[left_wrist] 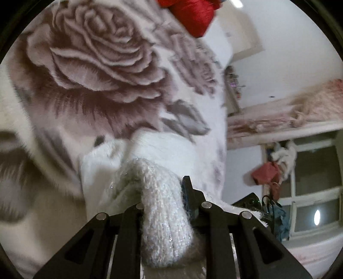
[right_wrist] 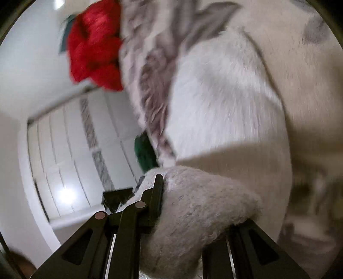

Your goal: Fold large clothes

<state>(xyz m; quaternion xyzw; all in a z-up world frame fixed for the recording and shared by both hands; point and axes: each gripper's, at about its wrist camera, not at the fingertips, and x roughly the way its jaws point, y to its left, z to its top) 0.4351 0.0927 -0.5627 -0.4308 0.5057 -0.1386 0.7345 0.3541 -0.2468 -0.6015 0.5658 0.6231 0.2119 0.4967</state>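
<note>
Left wrist view is showing the left gripper (left_wrist: 169,193) clamping down on a bunched fold of a white fuzzy knit garment (left_wrist: 163,214), which is filling the lower centre of the frame and draping forward over a plush blanket (left_wrist: 90,64) printed with a large mauve rose. A red fabric bundle (left_wrist: 193,15) is sitting at the top edge, above the blanket. On the right of the frame a window (left_wrist: 310,188) is showing, with a pink bag (left_wrist: 265,173) and a teal cloth (left_wrist: 280,221) hanging beside it (both are small and blurred).

Right wrist view is showing the right gripper (right_wrist: 171,199) pinching another thick fold of the same garment (right_wrist: 199,210) at lower centre; the cloth is covering its right finger. The garment's fluffy body is stretching up through the middle of the frame over the blanket (right_wrist: 300,53). The red bundle (right_wrist: 96,49) is lying at upper left, with white wardrobe doors (right_wrist: 70,163) below it.
</note>
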